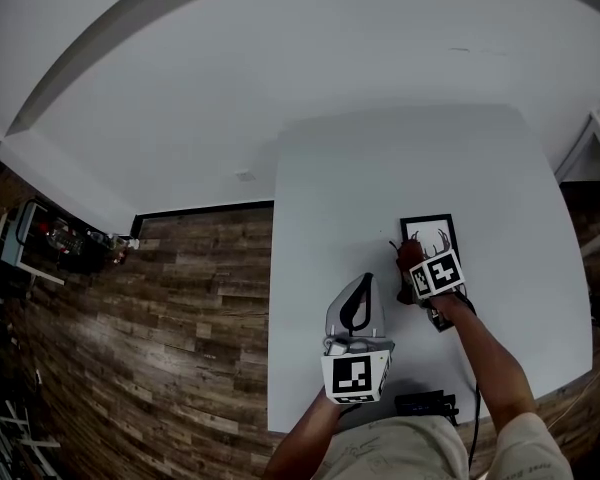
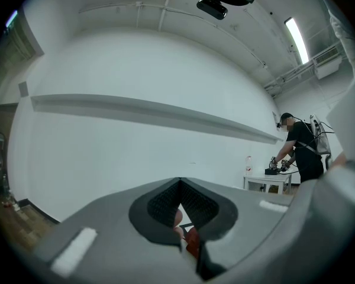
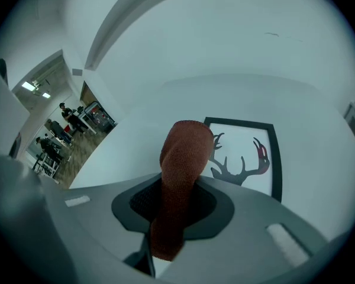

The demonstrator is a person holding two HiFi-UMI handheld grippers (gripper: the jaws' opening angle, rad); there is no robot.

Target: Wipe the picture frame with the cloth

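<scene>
Two tools are hanging over the white tabletop, and the wiping step is, by my reading, just beginning. The right tool is gripping a rust-red knitted cloth. Its jaws are pinching the lower part while the free end is sticking out past the tips. That end is sitting at the near left edge of the picture frame, which is lying flat on the tabletop with an antler print facing up. I cannot tell whether the cloth is pressing on the frame yet.

The left tool is hanging near the frame's left side, over bare tabletop, with its jaws drawn together and gripping nothing.

The next move is probably calling for the cloth to be pressed down and drawn across the print and the black border. The frame may be prone to sliding on the smooth tabletop, so the left tool could be steadying it.
</scene>
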